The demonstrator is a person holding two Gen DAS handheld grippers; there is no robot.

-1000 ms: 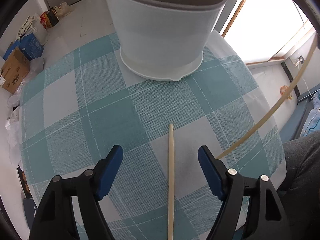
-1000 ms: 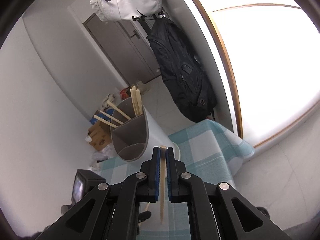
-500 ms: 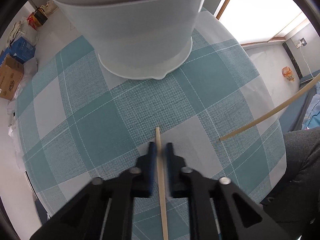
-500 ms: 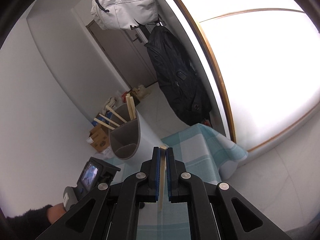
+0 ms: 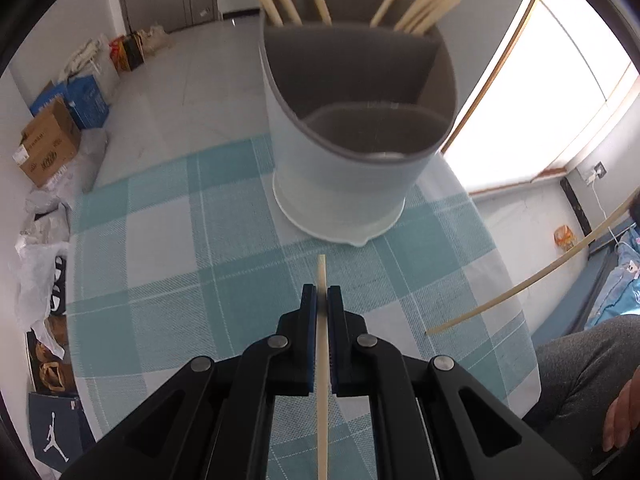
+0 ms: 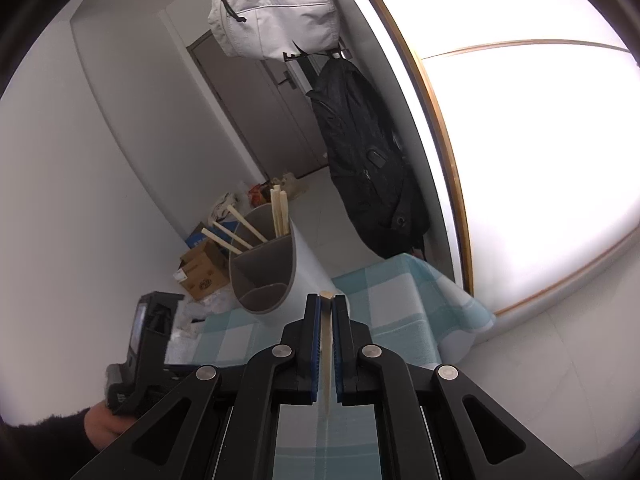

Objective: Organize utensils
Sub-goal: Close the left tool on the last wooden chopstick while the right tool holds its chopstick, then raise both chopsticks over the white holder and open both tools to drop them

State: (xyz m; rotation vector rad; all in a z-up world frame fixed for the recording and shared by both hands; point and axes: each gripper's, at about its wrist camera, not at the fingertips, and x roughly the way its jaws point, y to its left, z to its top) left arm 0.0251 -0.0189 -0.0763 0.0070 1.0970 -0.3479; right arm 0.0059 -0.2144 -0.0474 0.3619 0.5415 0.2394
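Observation:
My left gripper [image 5: 321, 292] is shut on a pale wooden chopstick [image 5: 321, 276], lifted above the checked tablecloth [image 5: 168, 248]. Its tip points toward the white utensil holder [image 5: 344, 184], which has grey inner compartments and several chopsticks [image 5: 428, 4] standing in the back ones. The near front compartment looks empty. My right gripper [image 6: 327, 300] is shut on a second chopstick [image 6: 327, 344], held up in the air to the right of the table. That chopstick [image 5: 520, 284] shows as a long curved stick at the right of the left wrist view. The holder [image 6: 276, 276] stands ahead of it.
Cardboard boxes [image 5: 48, 148] and bags lie on the floor left of the table. A person's grey-clad leg [image 5: 580, 380] and hand [image 5: 622, 412] sit at the table's right edge. A black backpack [image 6: 368, 160] hangs by the door. The other hand-held gripper [image 6: 148, 344] shows at left.
My left gripper closed on the chopstick that lay on the cloth and lifted it, tilting up so the holder's open top came into view. The right gripper stayed shut and nearly still.

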